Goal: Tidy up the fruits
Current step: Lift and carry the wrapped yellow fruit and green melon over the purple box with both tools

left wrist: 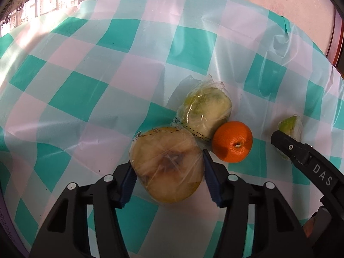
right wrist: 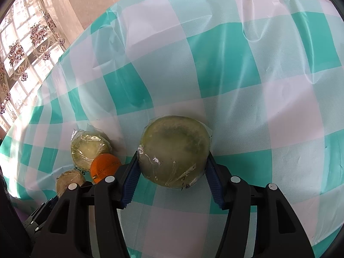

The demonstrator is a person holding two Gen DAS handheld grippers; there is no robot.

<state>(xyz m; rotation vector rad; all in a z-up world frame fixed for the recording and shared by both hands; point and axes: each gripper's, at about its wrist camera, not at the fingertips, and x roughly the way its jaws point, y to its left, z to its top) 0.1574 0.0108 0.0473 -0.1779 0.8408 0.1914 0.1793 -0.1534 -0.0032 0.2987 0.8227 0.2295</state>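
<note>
The left hand-held gripper (left wrist: 167,172) pinches a brownish cut fruit half in cling film (left wrist: 166,164) on the teal-and-white checked tabletop (left wrist: 86,75). Beside it a greenish wrapped half (left wrist: 206,111) touches a round orange mandarin (left wrist: 233,142). The right hand-held gripper (right wrist: 173,172) pinches another green wrapped fruit half (right wrist: 175,152), partly hidden in the left view.
</note>
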